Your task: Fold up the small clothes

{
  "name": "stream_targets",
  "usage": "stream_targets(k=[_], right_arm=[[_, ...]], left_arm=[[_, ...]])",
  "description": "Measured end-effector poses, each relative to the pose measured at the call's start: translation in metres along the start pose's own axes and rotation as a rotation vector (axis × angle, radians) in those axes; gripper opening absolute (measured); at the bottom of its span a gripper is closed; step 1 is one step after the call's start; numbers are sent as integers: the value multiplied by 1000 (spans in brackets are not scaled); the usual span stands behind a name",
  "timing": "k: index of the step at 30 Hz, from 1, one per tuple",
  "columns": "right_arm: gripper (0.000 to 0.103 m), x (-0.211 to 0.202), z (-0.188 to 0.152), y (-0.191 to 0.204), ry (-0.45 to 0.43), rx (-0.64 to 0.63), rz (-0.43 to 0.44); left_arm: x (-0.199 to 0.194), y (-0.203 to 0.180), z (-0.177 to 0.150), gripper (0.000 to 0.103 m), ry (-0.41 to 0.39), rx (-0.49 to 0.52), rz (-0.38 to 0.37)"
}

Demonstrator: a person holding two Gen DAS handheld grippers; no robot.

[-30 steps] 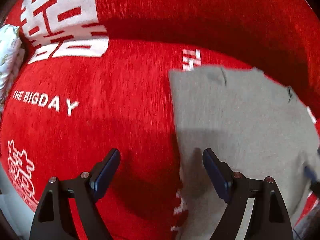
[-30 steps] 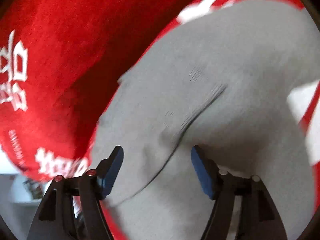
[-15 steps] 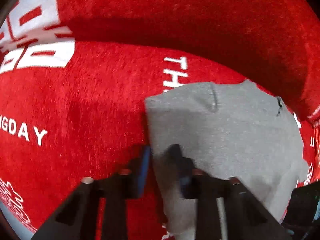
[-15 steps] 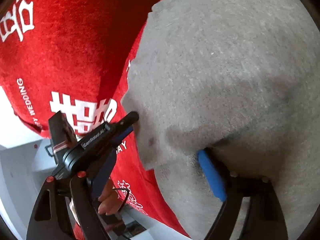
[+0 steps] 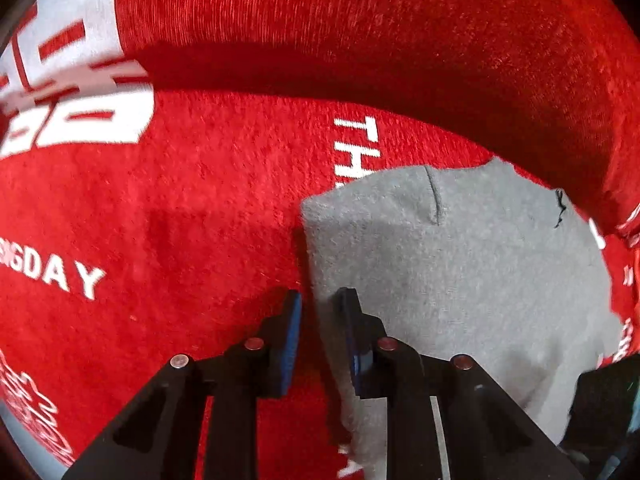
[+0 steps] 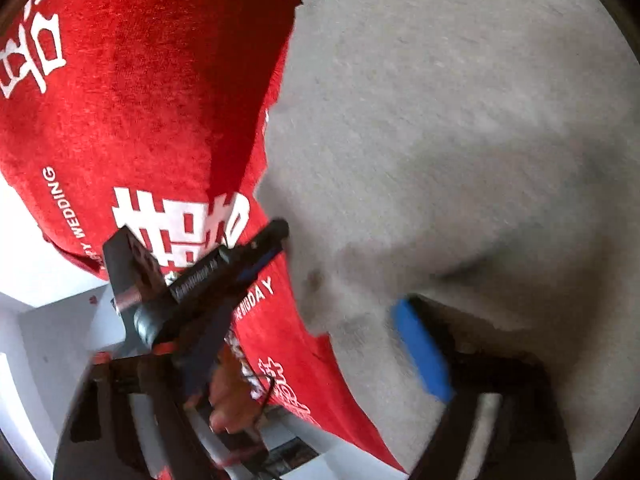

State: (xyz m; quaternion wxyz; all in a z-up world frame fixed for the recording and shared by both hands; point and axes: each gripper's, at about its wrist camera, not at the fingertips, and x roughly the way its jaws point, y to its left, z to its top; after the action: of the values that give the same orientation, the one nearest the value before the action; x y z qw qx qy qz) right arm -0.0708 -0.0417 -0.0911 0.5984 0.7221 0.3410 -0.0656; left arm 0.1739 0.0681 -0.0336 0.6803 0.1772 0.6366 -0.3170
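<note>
A small grey garment (image 5: 460,272) lies flat on a red cover (image 5: 180,220) with white lettering. My left gripper (image 5: 322,320) points steeply down at the garment's left edge and is shut on that edge, with the cloth pinched between its blue pads. In the right wrist view the garment (image 6: 440,140) fills the right side. My right gripper (image 6: 316,316) is closing with the garment's near corner between its jaws. Its right blue pad (image 6: 420,352) lies against a fold. Its left finger is blurred and partly hidden behind the left gripper (image 6: 240,264).
Behind the garment the red cover rises in a padded ridge (image 5: 400,40). A person's hand (image 6: 224,400) holds the left gripper at the cover's near edge. Beyond that edge are a white floor and furniture (image 6: 40,320). The right gripper's dark body (image 5: 600,400) shows at the garment's lower right.
My left gripper moved right to the garment's left edge and closed on it. The right gripper swung over to the near corner, and the left gripper came into its view.
</note>
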Motion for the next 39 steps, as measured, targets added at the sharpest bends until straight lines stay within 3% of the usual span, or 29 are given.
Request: stream_targets(k=[1, 5, 10, 13, 14, 15, 16, 17, 20, 23, 25, 26, 27, 30, 31, 32, 33, 37, 39], right_arm=[[7, 7, 1, -2, 13, 30, 24], [7, 25, -10, -10, 27, 90, 69], [7, 34, -24, -13, 118, 12, -17], [15, -2, -16, -5, 100, -81, -75], [32, -26, -9, -3, 54, -128, -104], [59, -51, -2, -4, -2, -160, -147], [69, -76, 6, -6, -68, -176, -192], [71, -99, 15, -11, -131, -178, -236], [70, -154, 42, -32, -273, -101, -296], [68, -185, 67, -53, -355, 11, -271], [51, -192, 81, -60, -380, 43, -279], [21, -191, 85, -61, -378, 46, -291], [7, -191, 87, -63, -375, 53, -310], [7, -198, 77, -78, -372, 76, -327], [7, -200, 73, -80, -371, 74, -327], [7, -203, 71, -81, -369, 71, -323], [7, -202, 70, -81, -362, 62, -318], [10, -213, 71, -75, -341, 23, -338], [20, -219, 67, -65, -332, -31, -338]], left_arm=[[-1, 2, 1, 23, -3, 8, 7], [3, 14, 4, 23, 5, 4, 13], [-3, 19, 1, 23, -10, 21, 61], [-17, 12, -7, 23, -34, 26, 70], [-23, 11, -9, 23, -48, 32, 72], [-27, 8, -15, 23, -59, 37, 71], [-31, 6, -19, 23, -68, 40, 71], [-33, 3, -23, 23, -73, 44, 70], [-35, 1, -27, 23, -81, 69, 65], [-26, -13, -34, 23, -67, 87, 85], [-13, -30, -39, 23, -51, 85, 98], [-10, -30, -41, 23, -49, 86, 109], [-7, -30, -44, 23, -59, 90, 115], [-6, -32, -48, 27, -74, 111, 130], [-6, -32, -49, 32, -76, 115, 147], [-6, -32, -50, 47, -79, 114, 173], [-7, -30, -49, 54, -85, 106, 199], [-11, -20, -48, 54, -72, 51, 171], [-17, -23, -53, 54, -76, 55, 177]])
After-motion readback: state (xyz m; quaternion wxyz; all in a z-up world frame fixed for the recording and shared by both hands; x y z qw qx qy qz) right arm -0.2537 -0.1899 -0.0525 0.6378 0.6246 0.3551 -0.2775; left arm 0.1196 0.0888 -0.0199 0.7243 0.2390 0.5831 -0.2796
